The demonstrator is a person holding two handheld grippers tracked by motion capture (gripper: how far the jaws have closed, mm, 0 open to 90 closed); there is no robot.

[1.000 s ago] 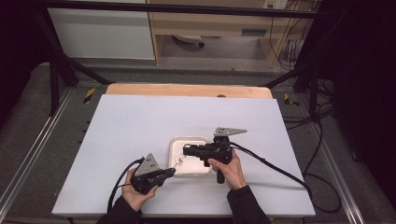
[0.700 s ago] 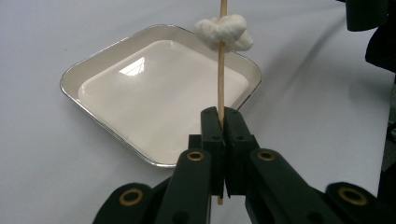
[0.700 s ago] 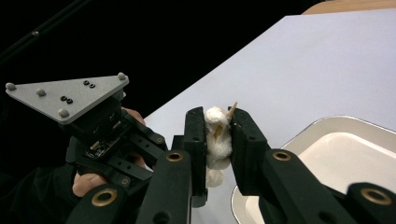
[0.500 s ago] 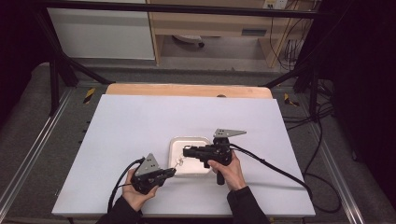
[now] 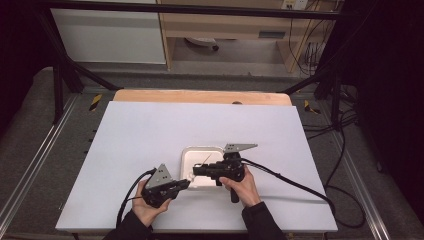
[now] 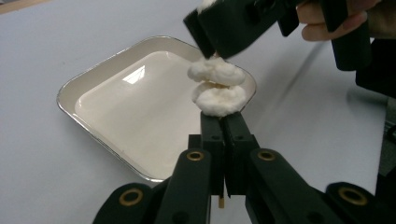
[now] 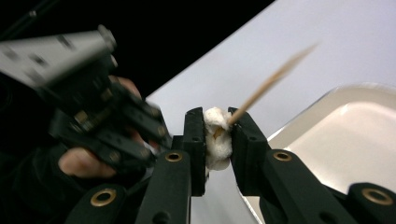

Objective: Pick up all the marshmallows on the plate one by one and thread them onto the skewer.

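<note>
Above the white tray [image 5: 201, 152] on the table [image 5: 150, 130], the left tongs [image 6: 223, 122] pinch the skewer's [image 7: 273, 77] lower end while the right tongs [image 7: 217, 133] clamp a marshmallow [image 7: 217, 135]. Pulling straight along the stick, with gentle pressure, should avoid tearing it.

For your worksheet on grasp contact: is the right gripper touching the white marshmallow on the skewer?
Touching. In the right gripper view, the right gripper has both jaws pressed against the marshmallow, no gap either side.
</note>
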